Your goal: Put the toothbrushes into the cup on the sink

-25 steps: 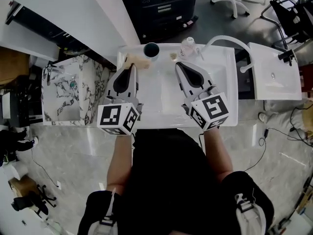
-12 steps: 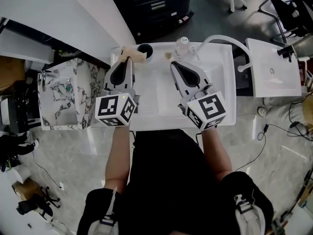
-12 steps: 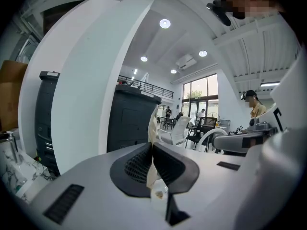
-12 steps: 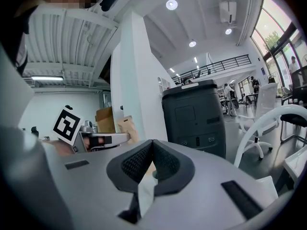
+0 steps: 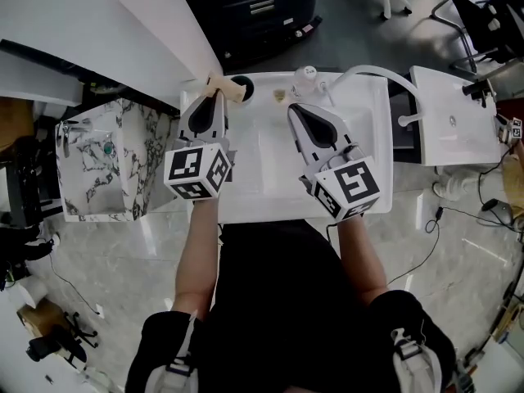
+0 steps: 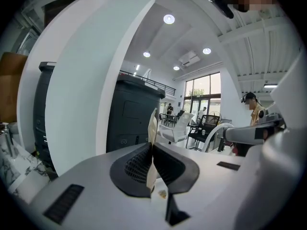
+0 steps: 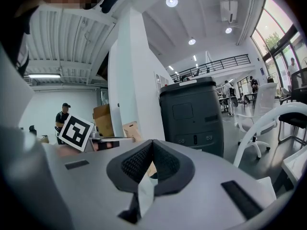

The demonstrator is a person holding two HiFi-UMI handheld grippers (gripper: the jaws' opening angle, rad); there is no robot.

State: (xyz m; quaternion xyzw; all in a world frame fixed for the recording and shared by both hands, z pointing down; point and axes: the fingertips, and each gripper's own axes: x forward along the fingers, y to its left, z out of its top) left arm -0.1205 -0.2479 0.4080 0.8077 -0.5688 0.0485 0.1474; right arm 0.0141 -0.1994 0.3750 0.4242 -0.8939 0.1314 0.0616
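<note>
A cream toothbrush sticks out of my left gripper, which is shut on it at the sink's back left corner. In the left gripper view the toothbrush stands up as a thin pale strip between the closed jaws of the left gripper. Its far end overlaps the left rim of the dark cup on the sink's back ledge. My right gripper hovers over the basin, shut, with nothing visible between its jaws; the right gripper looks the same in its own view.
The white sink has a clear bottle and a small object on its back ledge, and a white curved faucet. A marble cabinet stands left, a second basin right, a dark bin behind.
My left gripper has carried the toothbrush further back, so its end now overlaps the cup's rim. The right gripper has barely moved.
</note>
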